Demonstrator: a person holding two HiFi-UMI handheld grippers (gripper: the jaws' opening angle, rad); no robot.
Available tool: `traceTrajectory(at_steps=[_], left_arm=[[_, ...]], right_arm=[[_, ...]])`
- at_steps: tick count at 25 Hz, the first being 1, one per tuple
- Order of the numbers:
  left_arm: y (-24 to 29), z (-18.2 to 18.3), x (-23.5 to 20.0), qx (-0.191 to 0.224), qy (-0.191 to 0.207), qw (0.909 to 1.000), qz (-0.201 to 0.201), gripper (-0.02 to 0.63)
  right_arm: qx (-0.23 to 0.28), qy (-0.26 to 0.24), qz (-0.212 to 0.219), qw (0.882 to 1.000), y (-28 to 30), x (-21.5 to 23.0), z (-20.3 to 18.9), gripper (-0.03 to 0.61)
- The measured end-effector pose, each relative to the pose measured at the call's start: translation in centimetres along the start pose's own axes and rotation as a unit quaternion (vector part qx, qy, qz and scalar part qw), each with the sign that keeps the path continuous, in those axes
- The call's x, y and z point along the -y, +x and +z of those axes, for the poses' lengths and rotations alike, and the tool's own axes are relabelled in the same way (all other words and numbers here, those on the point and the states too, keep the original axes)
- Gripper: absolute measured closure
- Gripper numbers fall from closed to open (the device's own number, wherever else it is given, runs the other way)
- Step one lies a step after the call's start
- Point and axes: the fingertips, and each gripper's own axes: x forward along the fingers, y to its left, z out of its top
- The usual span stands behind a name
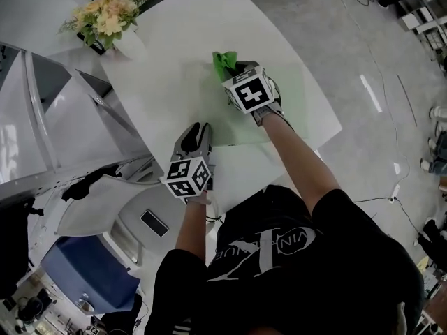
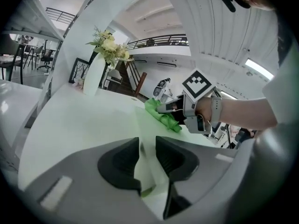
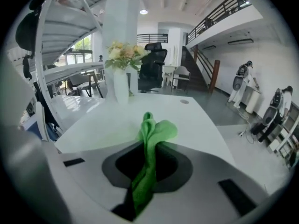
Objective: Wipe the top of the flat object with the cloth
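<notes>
- The right gripper (image 1: 239, 70) sits just above the middle of the head view. Its jaws are clamped on the green cloth (image 1: 225, 63), and a bunch of it sticks out past the tips.
- The cloth looks soft and light. It will drag and fold rather than slide flat. The grip runs along a gathered ridge, so I judge only the loose lobe ahead of the jaws will do the wiping.
- The flat sheet (image 1: 195, 96) is a pale green, see-through panel lying on the white table (image 1: 160, 26). It fills the centre of the head view, and the cloth is over its upper edge.
- It looks thin, stiff and smooth, so I expect it to skate on the tabletop under a sideways push.
- The left gripper (image 1: 195, 130) is at the sheet's lower edge, just below centre frame. Its jaws stand a little apart and the pale edge shows in the gap. I see no pad pressing on it.
- For steadying, that lower edge is the place to take hold, well apart from the wiping path. I'd pin it lightly, as a hard squeeze could lift or flex so thin a panel.
- The flowers (image 1: 112, 12) at upper left are clear of the sheet.
</notes>
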Motion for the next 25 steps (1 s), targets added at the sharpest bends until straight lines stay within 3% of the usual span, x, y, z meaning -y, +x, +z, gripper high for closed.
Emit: traceTrajectory(at_steps=[9, 17, 25], left_arm=[[-0.1, 0.0, 0.0, -0.005, 0.007, 1.0, 0.004, 0.497], [0.0, 0.0, 0.0, -0.007, 0.008, 0.9999, 0.001, 0.497], [0.1, 0.0, 0.2, -0.007, 0.001, 1.0, 0.002, 0.497]], right_arm=[[-0.015, 0.058, -0.061, 0.996, -3.8, 8.2, -4.6, 0.544], [-0.043, 0.08, -0.149, 0.985, -8.4, 16.0, -9.6, 0.545], [-0.039, 0.116, -0.184, 0.975, -9.8, 18.6, -10.8, 0.543]])
